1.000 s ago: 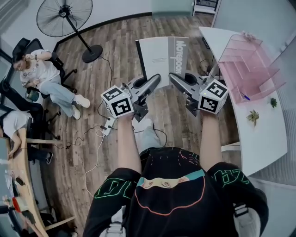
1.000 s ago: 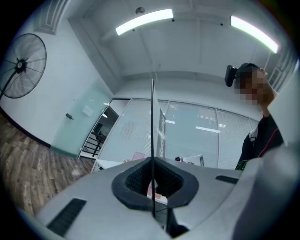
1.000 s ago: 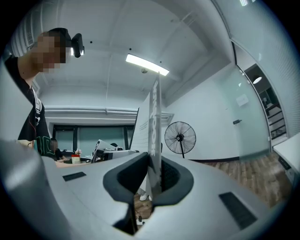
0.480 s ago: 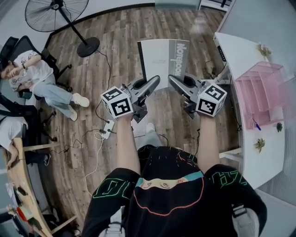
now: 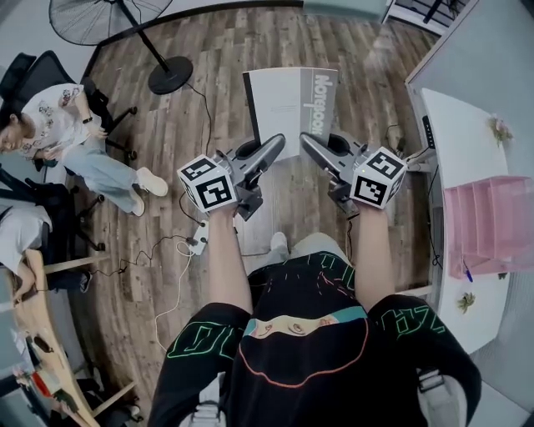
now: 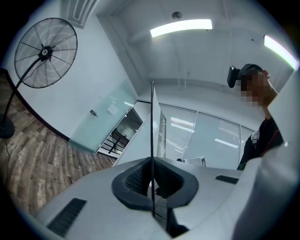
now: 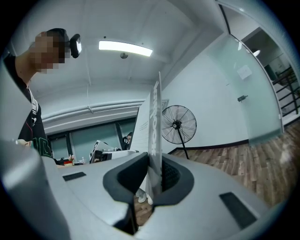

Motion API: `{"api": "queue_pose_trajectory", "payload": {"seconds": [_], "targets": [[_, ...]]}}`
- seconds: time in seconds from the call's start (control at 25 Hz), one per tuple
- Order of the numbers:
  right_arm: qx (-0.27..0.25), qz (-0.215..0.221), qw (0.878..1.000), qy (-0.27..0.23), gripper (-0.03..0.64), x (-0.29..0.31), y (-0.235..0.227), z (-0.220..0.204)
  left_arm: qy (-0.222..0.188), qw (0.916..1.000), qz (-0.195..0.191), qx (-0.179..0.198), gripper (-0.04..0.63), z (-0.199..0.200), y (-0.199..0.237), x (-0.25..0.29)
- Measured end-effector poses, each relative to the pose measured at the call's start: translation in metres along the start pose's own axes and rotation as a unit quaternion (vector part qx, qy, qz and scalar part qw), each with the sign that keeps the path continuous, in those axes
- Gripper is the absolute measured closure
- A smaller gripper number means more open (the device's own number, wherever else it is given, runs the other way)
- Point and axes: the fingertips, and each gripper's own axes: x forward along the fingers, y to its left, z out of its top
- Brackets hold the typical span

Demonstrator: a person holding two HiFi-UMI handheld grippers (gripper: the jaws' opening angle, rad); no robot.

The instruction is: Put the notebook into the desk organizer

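the left gripper (image 6: 152, 176) is closed almost all the way on the left edge of the notebook (image 5: 292, 104), and from its own camera only a thin sheet, seen edge on, runs between the pads. that looks like a cover or a few pages rather than the whole block, so this side will likely flex and could slip or crease if pulled. the notebook hangs in the air in front of the person, over the wooden floor (image 5: 209, 75), with its white cover facing up and its grey spine strip on the right. it looks light and only moderately stiff, a thing that sags if held by one corner. the right gripper (image 7: 152, 176) is clamped on the spine side, where the pads press on a thicker stack; this is the firmer place to hold and probably carries most of the weight. a hold on both near corners, as here, keeps it flat. the pink desk organizer (image 5: 492, 225) stands on the white desk (image 5: 455, 150) at the far right, well apart from the notebook.

compared with a second ago, the fan (image 5: 92, 17) and the seated person (image 5: 58, 125) lie a little differently in the head view. the notebook and both grips look unchanged. the desk organizer has slid from the upper right down to the right edge, so the head has turned away from it.
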Motion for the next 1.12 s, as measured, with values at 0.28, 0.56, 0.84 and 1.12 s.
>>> {"api": "queue_pose_trajectory", "payload": {"seconds": [0.28, 0.56, 0.84, 1.12], "targets": [[-0.003, 0.005, 1.000, 0.004, 0.595, 0.027, -0.034, 0.016, -0.007, 1.0000, 0.001, -0.004, 0.591, 0.025, 0.035, 0.016], [0.016, -0.012, 1.000, -0.003, 0.595, -0.003, -0.077, 0.034, 0.010, 0.9999, -0.004, -0.010, 0.591, 0.024, 0.039, 0.072], [0.025, -0.042, 0.998, -0.028, 0.595, -0.049, -0.152, 0.040, 0.047, 0.9984, -0.029, -0.012, 0.591, 0.006, 0.056, 0.158], [0.028, -0.105, 0.992, -0.067, 0.595, -0.146, -0.216, 0.047, 0.102, 0.9911, -0.086, -0.011, 0.591, -0.034, 0.034, 0.266]]}}
